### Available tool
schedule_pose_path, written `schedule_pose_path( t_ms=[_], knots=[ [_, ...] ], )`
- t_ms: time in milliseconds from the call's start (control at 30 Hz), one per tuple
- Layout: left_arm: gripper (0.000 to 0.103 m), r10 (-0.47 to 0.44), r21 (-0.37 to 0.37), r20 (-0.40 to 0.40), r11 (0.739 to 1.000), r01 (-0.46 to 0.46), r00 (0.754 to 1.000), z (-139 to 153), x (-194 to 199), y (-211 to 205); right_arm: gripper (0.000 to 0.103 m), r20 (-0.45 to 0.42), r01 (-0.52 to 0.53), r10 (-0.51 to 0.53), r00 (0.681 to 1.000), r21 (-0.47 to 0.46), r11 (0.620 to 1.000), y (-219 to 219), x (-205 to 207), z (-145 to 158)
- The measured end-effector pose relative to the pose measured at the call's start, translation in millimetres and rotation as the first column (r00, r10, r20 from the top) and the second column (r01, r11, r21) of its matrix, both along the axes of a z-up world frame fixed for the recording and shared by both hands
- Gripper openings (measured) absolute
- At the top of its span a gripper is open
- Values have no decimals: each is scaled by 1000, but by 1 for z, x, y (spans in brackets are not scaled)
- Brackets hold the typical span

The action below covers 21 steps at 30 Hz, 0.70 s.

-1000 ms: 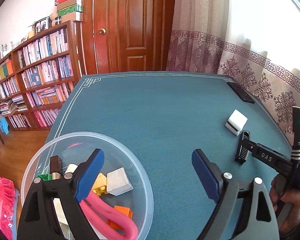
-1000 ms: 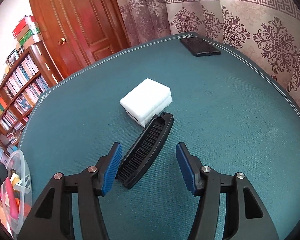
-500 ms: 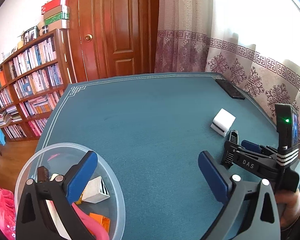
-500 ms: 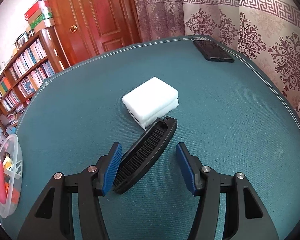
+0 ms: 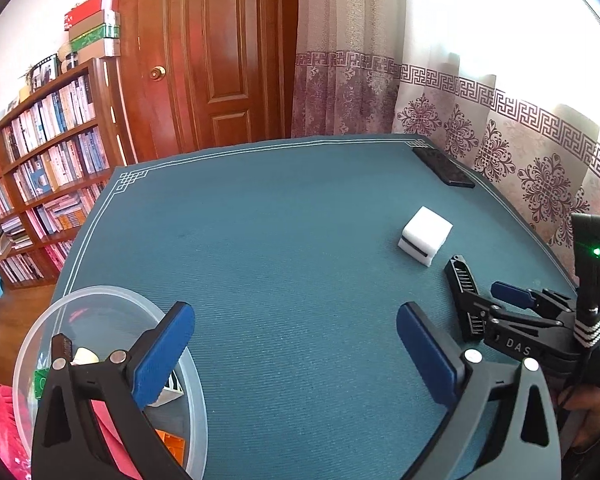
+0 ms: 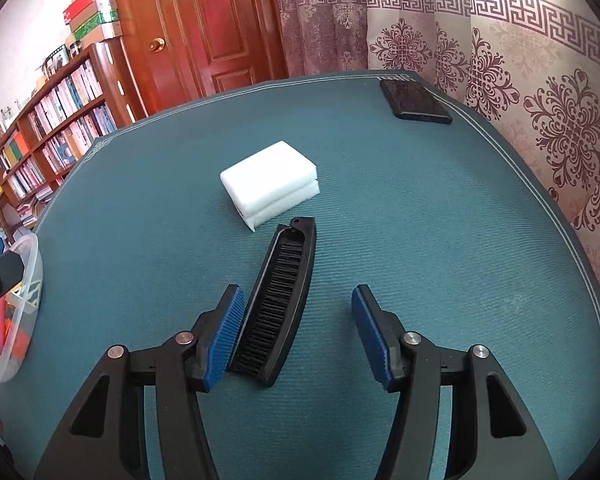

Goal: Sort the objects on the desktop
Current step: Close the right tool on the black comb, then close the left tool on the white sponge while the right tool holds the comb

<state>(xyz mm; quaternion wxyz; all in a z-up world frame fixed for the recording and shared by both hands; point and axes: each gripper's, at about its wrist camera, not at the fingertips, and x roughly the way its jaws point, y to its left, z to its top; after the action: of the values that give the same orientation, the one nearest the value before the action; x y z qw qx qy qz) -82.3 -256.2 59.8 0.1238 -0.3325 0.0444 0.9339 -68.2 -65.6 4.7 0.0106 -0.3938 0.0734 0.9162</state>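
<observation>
Comb point(image 6: 278, 304) flat, long axis toward white sponge point(image 6: 270, 182)

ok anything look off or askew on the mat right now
Nothing damaged or spilled. The black comb lies slanted, off-centre in the open right gripper, close against its left finger and well clear of the other.

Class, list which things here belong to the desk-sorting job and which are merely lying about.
Job: black comb between the open right gripper; white sponge block; clear bin; left gripper.
Lying about: phone, bookshelf, door, curtain.
</observation>
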Motion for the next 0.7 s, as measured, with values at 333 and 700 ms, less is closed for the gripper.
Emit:
schedule_pose_path(
  t_ms=[333, 700],
  knots=[
    [102, -24, 3, 19, 1000, 24, 1000, -6, -1, 16, 60, 2, -9, 9, 1000, -42, 999, 6, 6, 1],
    [102, -45, -1, 38, 999, 45, 998, -9, -17, 33, 31, 2, 19, -19, 1000, 10, 1000, 17, 7, -7]
  ],
)
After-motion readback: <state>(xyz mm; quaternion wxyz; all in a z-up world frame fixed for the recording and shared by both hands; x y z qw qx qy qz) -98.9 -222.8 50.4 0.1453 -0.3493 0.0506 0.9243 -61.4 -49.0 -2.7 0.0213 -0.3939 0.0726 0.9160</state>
